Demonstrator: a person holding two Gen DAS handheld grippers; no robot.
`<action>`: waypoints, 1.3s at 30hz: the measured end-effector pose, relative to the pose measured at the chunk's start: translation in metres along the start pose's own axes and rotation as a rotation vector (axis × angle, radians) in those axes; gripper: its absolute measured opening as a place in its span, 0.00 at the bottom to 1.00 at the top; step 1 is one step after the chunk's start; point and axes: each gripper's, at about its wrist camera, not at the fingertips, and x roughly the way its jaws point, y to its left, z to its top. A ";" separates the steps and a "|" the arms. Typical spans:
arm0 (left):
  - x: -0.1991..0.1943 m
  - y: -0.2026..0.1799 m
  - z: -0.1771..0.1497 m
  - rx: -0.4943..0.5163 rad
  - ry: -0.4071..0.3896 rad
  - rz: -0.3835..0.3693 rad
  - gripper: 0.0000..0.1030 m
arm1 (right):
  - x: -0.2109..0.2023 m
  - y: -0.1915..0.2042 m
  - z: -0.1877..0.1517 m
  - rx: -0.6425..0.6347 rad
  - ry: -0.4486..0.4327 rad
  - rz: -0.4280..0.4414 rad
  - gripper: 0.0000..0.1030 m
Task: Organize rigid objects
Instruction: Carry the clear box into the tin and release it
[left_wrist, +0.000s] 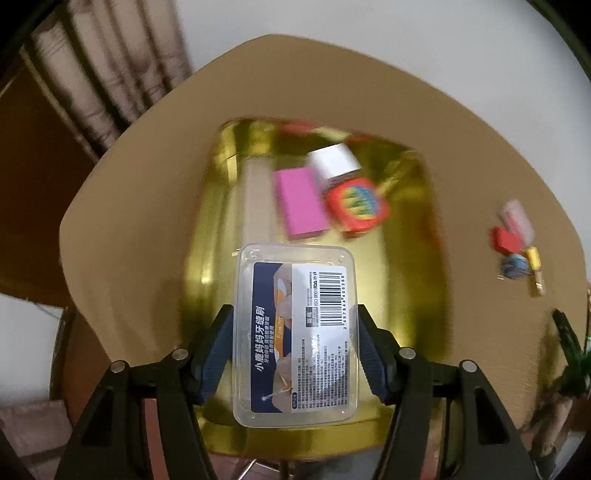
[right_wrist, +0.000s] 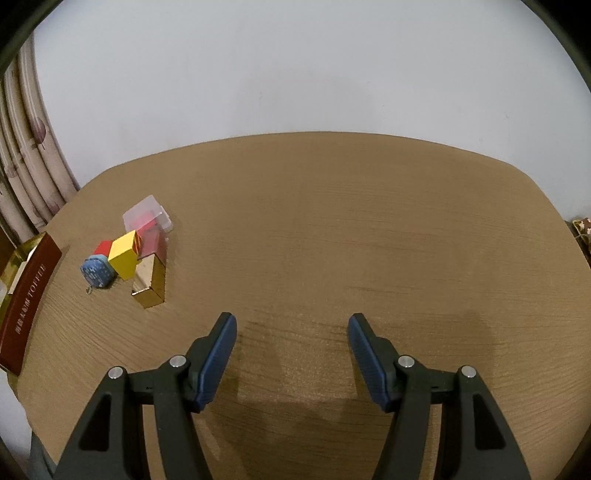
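My left gripper (left_wrist: 295, 317) is shut on a clear plastic box with a dark blue label (left_wrist: 295, 336), held above a gold tin box (left_wrist: 221, 229). Inside the tin lie a pink block (left_wrist: 301, 203), a white box (left_wrist: 334, 160) and a red item with a coloured pattern (left_wrist: 358, 206). My right gripper (right_wrist: 292, 325) is open over bare wooden table (right_wrist: 351, 229), with nothing between its fingers. To its left sits a cluster: a yellow cube (right_wrist: 125, 254), a gold box (right_wrist: 149, 282), a blue round item (right_wrist: 95, 271), a red block (right_wrist: 102, 246) and a clear case (right_wrist: 147, 216).
The gold tin's dark red side (right_wrist: 27, 302) shows at the table's left edge in the right wrist view. Curtains (right_wrist: 22, 166) hang behind on the left, a white wall behind the table. A plant (left_wrist: 570, 343) stands off the table's right edge.
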 end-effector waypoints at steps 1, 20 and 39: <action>0.005 0.004 -0.002 -0.002 0.008 -0.007 0.57 | 0.001 0.000 0.000 -0.001 0.003 -0.001 0.63; 0.004 -0.002 -0.008 0.070 -0.116 0.015 0.66 | 0.015 0.008 0.002 -0.021 0.021 -0.020 0.63; -0.082 -0.117 -0.149 0.224 -0.336 -0.181 0.70 | -0.004 0.088 0.016 -0.282 0.011 0.188 0.63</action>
